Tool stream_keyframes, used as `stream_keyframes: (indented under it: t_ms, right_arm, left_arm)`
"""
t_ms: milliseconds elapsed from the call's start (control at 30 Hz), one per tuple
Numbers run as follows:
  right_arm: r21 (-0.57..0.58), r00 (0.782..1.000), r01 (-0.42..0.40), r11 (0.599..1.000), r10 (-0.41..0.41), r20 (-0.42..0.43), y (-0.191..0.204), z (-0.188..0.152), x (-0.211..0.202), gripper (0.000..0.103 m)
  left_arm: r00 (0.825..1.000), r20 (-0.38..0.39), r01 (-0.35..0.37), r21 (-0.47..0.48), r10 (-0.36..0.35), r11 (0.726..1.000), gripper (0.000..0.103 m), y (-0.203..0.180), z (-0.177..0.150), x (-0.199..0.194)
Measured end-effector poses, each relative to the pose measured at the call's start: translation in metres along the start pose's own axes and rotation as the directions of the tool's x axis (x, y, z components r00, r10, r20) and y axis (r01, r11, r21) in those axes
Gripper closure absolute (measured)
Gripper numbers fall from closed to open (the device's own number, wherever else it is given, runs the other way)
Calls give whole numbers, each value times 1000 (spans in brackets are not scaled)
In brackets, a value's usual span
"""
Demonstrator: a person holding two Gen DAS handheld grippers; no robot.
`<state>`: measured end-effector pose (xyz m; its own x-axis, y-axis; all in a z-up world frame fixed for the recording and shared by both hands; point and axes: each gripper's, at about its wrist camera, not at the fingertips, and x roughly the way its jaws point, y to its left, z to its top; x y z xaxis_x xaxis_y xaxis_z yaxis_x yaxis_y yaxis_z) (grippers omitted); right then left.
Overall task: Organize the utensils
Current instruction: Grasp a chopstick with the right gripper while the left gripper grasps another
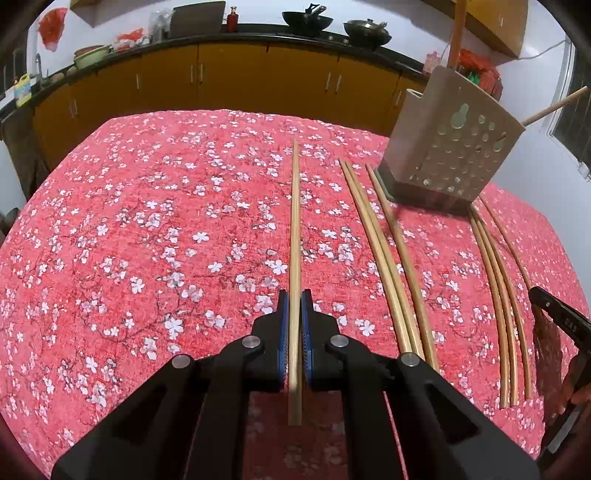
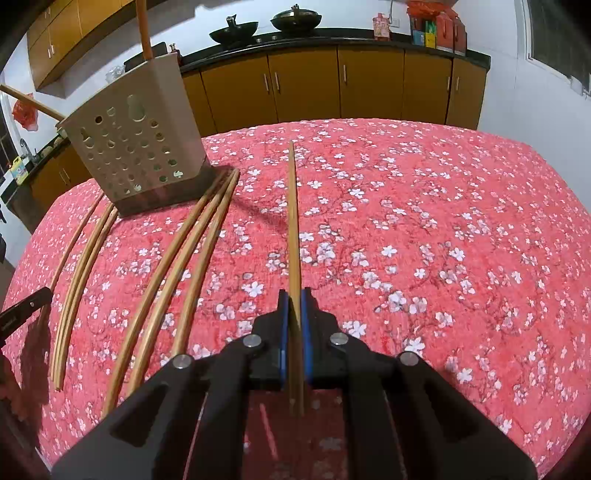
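My left gripper (image 1: 294, 297) is shut on a wooden chopstick (image 1: 295, 229) that points straight ahead above the table. My right gripper (image 2: 294, 297) is shut on another wooden chopstick (image 2: 293, 221), also pointing ahead. A beige perforated utensil holder (image 1: 448, 147) stands on a dark base at the far right in the left view, and at the far left in the right wrist view (image 2: 136, 144); a wooden handle and a stick poke out of it. Several loose chopsticks (image 1: 391, 266) lie on the cloth between the grippers, with more (image 1: 498, 295) further right; the right wrist view shows them too (image 2: 177, 269).
The table is covered by a red floral cloth (image 1: 166, 240). Behind it runs a counter with yellow cabinets (image 1: 229, 74) and woks (image 1: 303, 18). The other gripper's black edge (image 1: 561, 317) shows at the right.
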<state>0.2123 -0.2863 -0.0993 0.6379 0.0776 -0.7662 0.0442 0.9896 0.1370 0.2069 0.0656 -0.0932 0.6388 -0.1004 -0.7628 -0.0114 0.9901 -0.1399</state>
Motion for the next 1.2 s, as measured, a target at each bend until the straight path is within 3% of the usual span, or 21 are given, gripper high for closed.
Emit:
stream_keyframes:
  t_ms: [1200]
  right_arm:
    - [11,1000,-12,1000,12,1,0,0,1,94]
  left_arm:
    - [999,1,33,-34,-33,999,94,6,-1,-7]
